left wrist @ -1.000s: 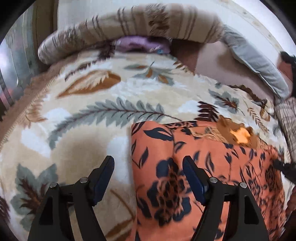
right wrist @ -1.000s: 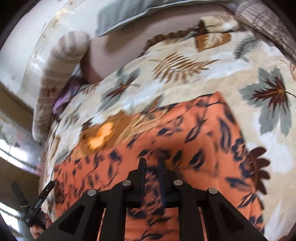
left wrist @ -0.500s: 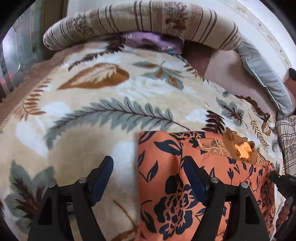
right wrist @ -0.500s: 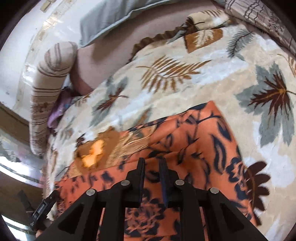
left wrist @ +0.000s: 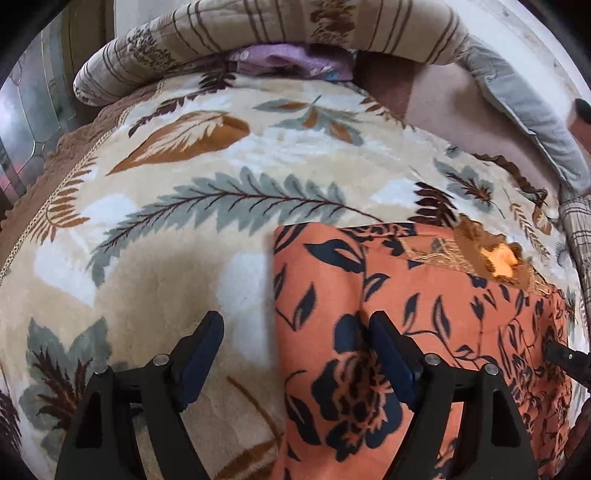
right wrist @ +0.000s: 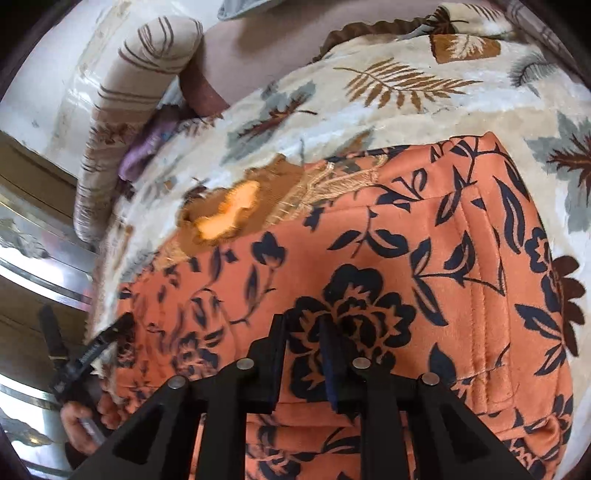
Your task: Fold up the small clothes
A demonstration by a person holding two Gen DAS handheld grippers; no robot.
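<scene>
An orange garment with a dark navy flower print (left wrist: pixel 406 314) lies folded flat on the leaf-patterned blanket (left wrist: pixel 184 221). It has a gold embroidered neckline (left wrist: pixel 480 254). My left gripper (left wrist: pixel 295 332) is open and empty, low over the garment's left edge, one finger over the blanket and one over the cloth. In the right wrist view the garment (right wrist: pixel 406 258) fills the middle. My right gripper (right wrist: pixel 303 325) hovers over it with its jaws a narrow gap apart and nothing between them. The left gripper's body (right wrist: pixel 74 365) shows at the garment's far left.
A striped rolled bolster (left wrist: pixel 277 29) and a purple cloth (left wrist: pixel 288 62) lie at the bed's head. A grey pillow (left wrist: pixel 524 103) and a checked cloth (left wrist: pixel 580 229) sit at the right. The blanket's fringed edge (left wrist: pixel 37 177) drops off at the left.
Both grippers have drawn back and lifted a little from the garment. The right gripper's view has swung so that more of the folded garment shows. The garment lies still.
</scene>
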